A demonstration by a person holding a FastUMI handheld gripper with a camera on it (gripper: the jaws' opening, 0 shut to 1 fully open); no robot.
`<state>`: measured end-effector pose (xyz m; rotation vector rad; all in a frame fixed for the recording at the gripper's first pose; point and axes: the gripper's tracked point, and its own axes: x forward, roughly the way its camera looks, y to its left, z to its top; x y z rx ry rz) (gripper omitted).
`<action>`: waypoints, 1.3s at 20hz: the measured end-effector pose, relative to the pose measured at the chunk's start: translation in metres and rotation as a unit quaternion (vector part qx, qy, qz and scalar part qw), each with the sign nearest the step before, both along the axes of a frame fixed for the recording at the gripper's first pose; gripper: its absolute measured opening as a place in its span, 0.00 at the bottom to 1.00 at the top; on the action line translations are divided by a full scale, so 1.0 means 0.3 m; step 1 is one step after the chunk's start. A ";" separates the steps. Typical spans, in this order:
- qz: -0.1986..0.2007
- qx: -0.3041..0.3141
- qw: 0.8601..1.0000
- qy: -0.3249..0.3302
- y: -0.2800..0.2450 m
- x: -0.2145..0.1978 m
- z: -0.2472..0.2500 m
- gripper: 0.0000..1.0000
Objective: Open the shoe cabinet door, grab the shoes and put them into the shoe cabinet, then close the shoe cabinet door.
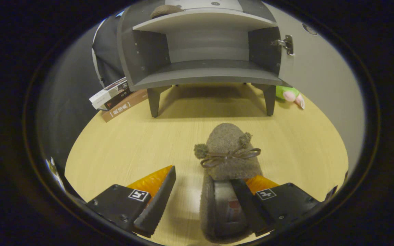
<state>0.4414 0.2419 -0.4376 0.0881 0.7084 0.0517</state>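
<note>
One fuzzy grey-brown slipper (227, 160) lies on the pale wooden tabletop (121, 150), its long axis running straight away from the gripper (205, 191) toward the shoe cabinet (204, 71), toe with the ribbon bow and two pompoms pointing at the cabinet, heel opening nearest the camera. The gripper's fingers are spread apart and not clamped: the right finger (248, 201) looks to reach into the slipper's opening or lie against its inner wall, though I cannot tell whether it touches, while the left finger (156, 201) stands clear of the slipper's outer left side, with bare table between them. So the slipper's left wall sits between the two fingers, and closing them should pinch that wall. The cabinet door (320, 78) already stands open on the right, its hinge (287, 44) showing, and the lower shelf (207, 73) is bare and dead ahead in line with the slipper's axis. A second, similar slipper (166, 10) appears to rest on the upper shelf. Stacked books (115, 97) lie by the cabinet's left leg and a green-and-pink plush toy (289, 95) lies behind its right leg, both well off the straight path.
</note>
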 end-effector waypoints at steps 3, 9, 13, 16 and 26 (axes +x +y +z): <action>-0.009 0.011 1.000 0.000 -0.013 0.032 -0.022 0.78; -0.001 0.021 1.000 0.003 -0.030 0.035 -0.020 0.07; 0.006 0.032 0.999 -0.011 -0.031 0.005 0.059 0.06; 0.010 0.034 0.999 -0.041 -0.029 -0.030 0.181 0.06; 0.022 0.028 0.989 -0.146 0.002 -0.236 0.714 0.06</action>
